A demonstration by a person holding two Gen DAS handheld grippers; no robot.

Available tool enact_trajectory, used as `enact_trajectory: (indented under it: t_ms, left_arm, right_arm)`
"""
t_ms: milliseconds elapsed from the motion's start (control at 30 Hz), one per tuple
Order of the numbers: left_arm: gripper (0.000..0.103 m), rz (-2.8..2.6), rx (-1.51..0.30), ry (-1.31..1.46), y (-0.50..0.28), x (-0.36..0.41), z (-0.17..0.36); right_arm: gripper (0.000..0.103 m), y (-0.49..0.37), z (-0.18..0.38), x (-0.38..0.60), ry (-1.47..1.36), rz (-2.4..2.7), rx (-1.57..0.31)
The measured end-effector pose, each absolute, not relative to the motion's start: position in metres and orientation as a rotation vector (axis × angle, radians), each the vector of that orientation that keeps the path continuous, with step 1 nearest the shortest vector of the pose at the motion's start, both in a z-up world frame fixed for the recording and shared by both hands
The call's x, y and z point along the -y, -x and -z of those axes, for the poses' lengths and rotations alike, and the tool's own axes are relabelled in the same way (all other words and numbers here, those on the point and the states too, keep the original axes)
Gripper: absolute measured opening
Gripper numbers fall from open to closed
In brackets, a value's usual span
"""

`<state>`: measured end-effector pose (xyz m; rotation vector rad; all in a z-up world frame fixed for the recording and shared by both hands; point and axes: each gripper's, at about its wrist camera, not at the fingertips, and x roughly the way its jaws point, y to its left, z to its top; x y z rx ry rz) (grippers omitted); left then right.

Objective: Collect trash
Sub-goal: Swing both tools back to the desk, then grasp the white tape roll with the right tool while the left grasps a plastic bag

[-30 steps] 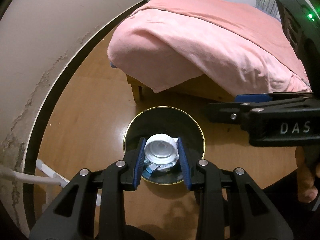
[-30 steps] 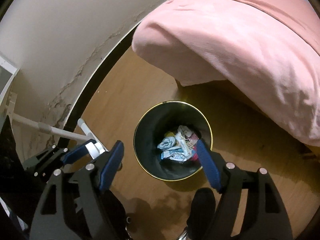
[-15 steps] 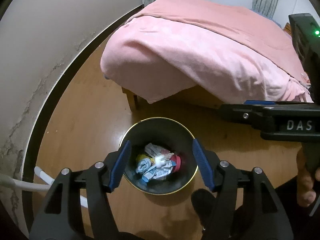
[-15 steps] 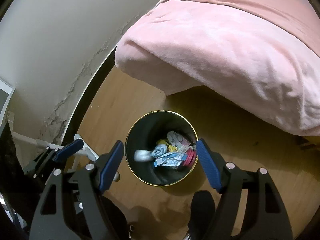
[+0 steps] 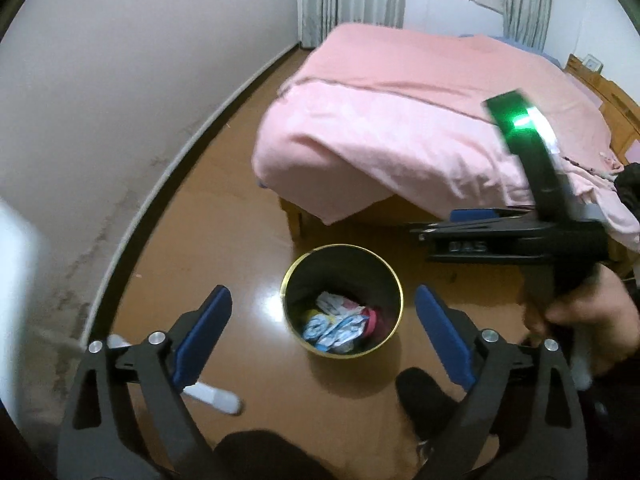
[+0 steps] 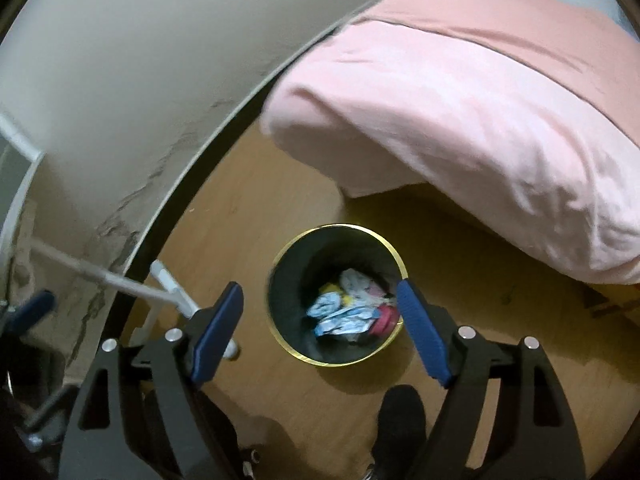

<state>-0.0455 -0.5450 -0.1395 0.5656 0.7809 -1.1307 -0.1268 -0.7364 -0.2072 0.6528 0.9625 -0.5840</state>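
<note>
Overhead, both wrist views look steeply down on a bedroom's wooden floor (image 5: 224,264), bounded on the left by a pale wall (image 5: 120,92) with cracked, stained plaster above a dark skirting. Largest in the scene is the bed (image 5: 420,120), draped in a pink blanket that overhangs its near corner. Just beside that corner stands a round black trash bin (image 5: 342,260) with a gold rim, upright on the floor; crumpled wrappers (image 5: 334,324) in white, blue, yellow and red lie at its bottom. Left gripper (image 5: 324,340): jaws have just been opening and now stand spread wide, with nothing between the blue pads, framing the bin from above. Right gripper (image 6: 320,332): jaws have likewise opened a little further and stand wide and empty, above the same bin; in the left view it appears side-on, gripped by a hand (image 5: 588,316). White tubing (image 6: 132,284) lies on the floor near the wall.
</note>
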Motion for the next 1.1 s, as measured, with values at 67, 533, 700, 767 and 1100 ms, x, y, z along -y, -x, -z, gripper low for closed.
enact_trajectory:
  t_ms: [67,533,700,767,1100]
  left_arm:
    - [0.091,1.096,-0.723,-0.559,0.041,0.503,0.108]
    - [0.094,0.416,-0.668,-0.365,-0.1,0.161,0.026]
    - [0.094,0.191,-0.739,-0.238,-0.16,0.053,0.044]
    - [0.094,0.11,-0.76,-0.177,-0.188,0.021,0.052]
    - [0.066,0.061,-0.853,-0.115,-0.256,-0.017,0.079]
  right_arm:
    - [0.077,0.116,0.187,0.713,-0.605,0.545,-0.953]
    - [0.079,-0.045,0.033,0.441,-0.171,-0.009,-0.861]
    - [0.079,-0.119,0.039,0.338,-0.079,-0.218,-0.932]
    - [0.079,-0.142,0.047,0.306,-0.051,-0.26,-0.96]
    - [0.079,-0.219,0.078,0.215,0.038,-0.356,-1.048]
